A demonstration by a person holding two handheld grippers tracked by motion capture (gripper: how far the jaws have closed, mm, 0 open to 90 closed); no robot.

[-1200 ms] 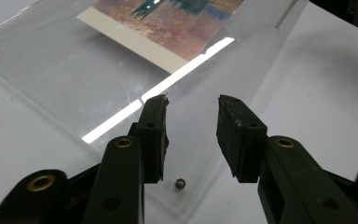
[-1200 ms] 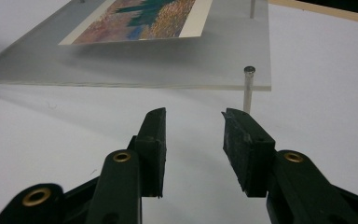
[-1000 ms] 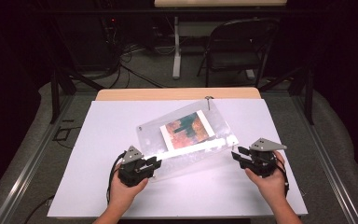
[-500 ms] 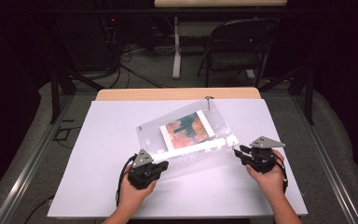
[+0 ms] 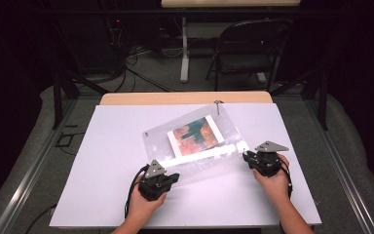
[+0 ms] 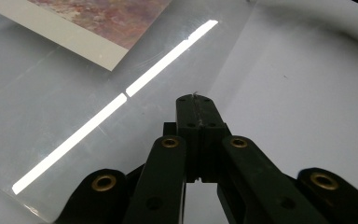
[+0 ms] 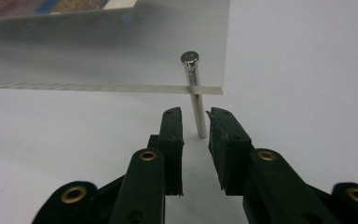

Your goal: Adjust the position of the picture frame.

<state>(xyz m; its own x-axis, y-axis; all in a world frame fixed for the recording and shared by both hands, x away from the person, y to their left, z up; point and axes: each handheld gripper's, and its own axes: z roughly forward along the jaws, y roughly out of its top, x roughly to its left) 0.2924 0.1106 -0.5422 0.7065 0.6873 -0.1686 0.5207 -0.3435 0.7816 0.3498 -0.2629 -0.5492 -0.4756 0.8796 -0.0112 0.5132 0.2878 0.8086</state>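
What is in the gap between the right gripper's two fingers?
In the right gripper view, a thin metal pin stands between the right gripper's fingers. It goes up through the corner of the clear plate. The fingers have been closing around it.

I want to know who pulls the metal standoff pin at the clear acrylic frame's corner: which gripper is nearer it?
Right. The right gripper straddles the metal standoff pin; the left gripper sits along the frame's near edge.

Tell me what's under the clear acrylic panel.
Under the clear acrylic panel lies a colourful print, seen through it. At the corner by the right gripper, a metal pin props the panel off the white table. Whatever the print covers is hidden.
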